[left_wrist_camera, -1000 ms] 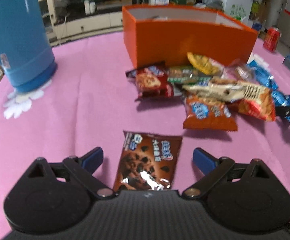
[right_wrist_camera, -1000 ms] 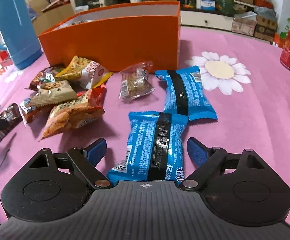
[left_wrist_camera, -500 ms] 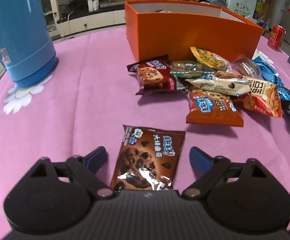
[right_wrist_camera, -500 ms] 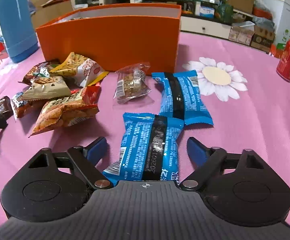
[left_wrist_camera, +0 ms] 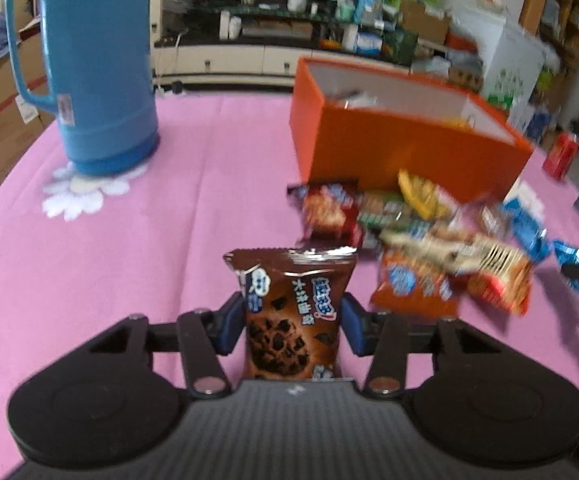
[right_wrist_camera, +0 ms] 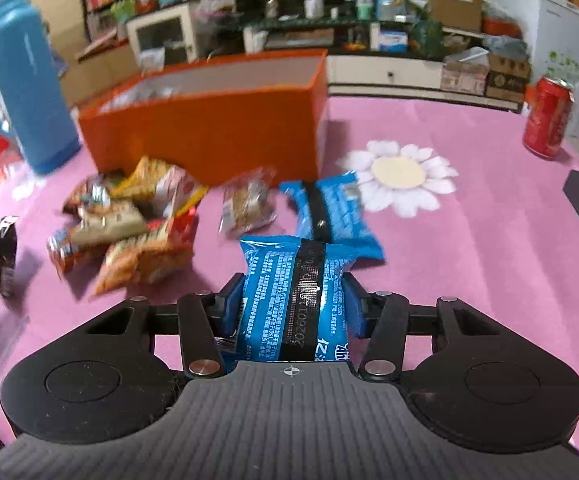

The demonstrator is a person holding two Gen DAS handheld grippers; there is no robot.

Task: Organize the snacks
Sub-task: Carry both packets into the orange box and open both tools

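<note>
brown cookie packet (left_wrist_camera: 293, 312), blue packet (right_wrist_camera: 295, 304), both lifted

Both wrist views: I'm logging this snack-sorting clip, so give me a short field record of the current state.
left gripper: jaws just closed on brown cookie packet
right gripper: jaws just closed on blue packet
orange box: open, some items inside
loose snacks: piled before the box
second blue packet: on pink cloth
</note>
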